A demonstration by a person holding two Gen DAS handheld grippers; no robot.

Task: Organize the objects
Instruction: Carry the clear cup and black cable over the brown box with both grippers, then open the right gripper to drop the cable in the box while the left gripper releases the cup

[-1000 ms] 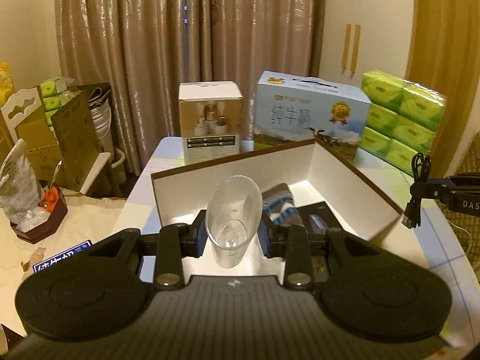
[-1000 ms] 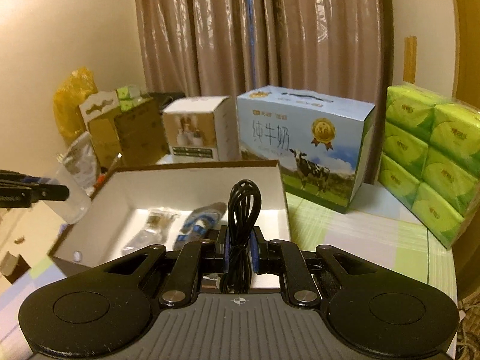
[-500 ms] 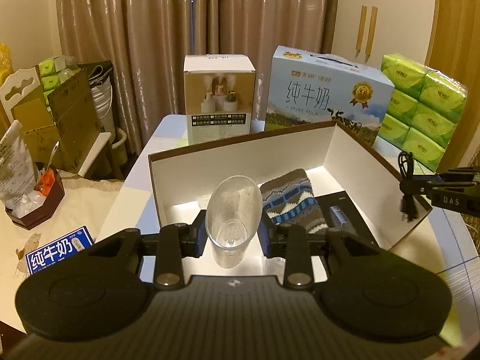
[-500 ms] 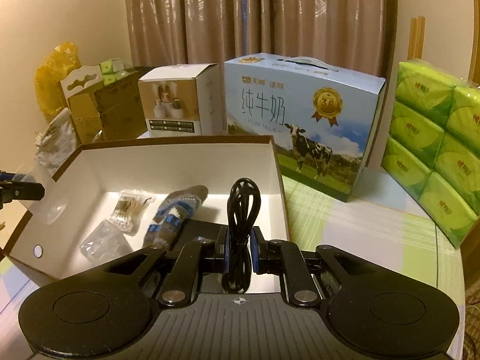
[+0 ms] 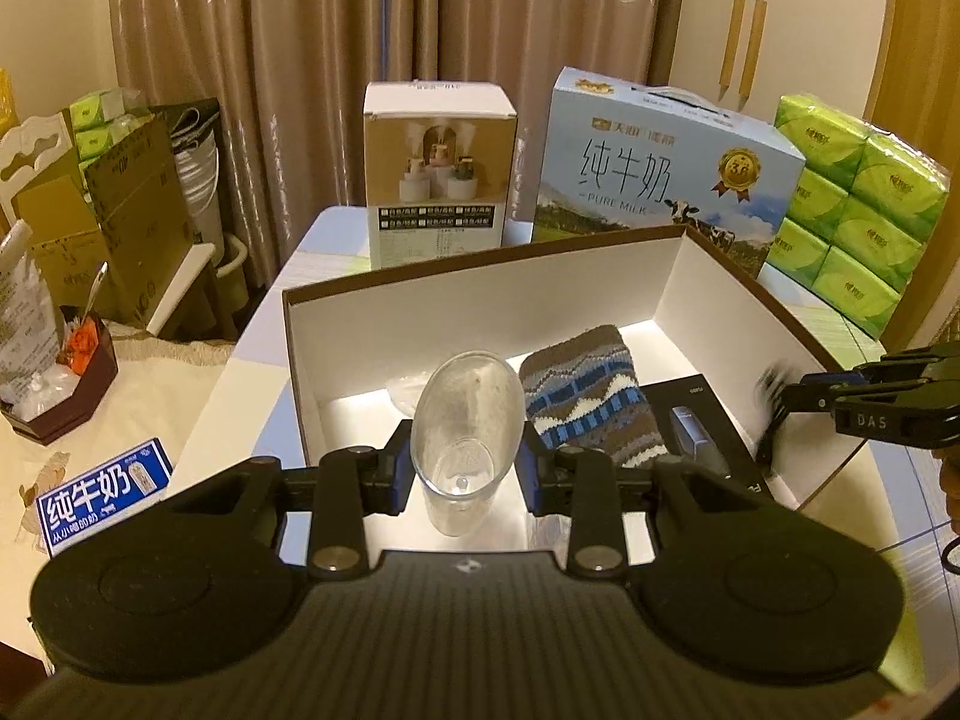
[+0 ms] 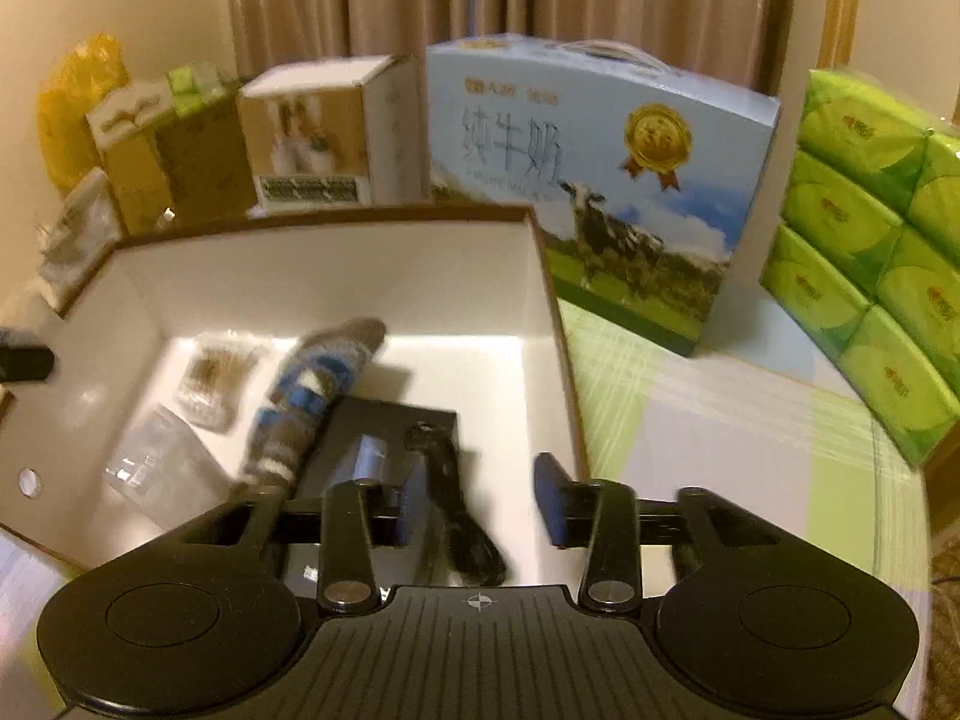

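My left gripper (image 5: 465,468) is shut on a clear plastic cup (image 5: 465,438), which hangs mouth-forward over the near left part of an open white box (image 5: 480,312). My right gripper (image 6: 480,486) hovers over the same box (image 6: 360,264) at its right side, and its jaws are opening. A coiled black cable (image 6: 456,510) lies loose between them, apart from both pads, and drops onto a flat black case (image 6: 384,420). A striped knit sock (image 6: 312,396), a packet of swabs (image 6: 216,378) and a clear bag (image 6: 162,468) lie inside. The left wrist view shows the right gripper (image 5: 786,396) at the box's right wall.
Behind the box stand a small appliance carton (image 5: 441,180), a blue milk carton case (image 5: 654,174) and stacked green tissue packs (image 5: 858,216). A small blue milk box (image 5: 102,495) lies on the side table at left, near a brown tray (image 5: 66,384).
The right gripper let go of the black cable, which dropped into the box. Both grippers came lower and closer over the box. The left gripper still holds the cup.
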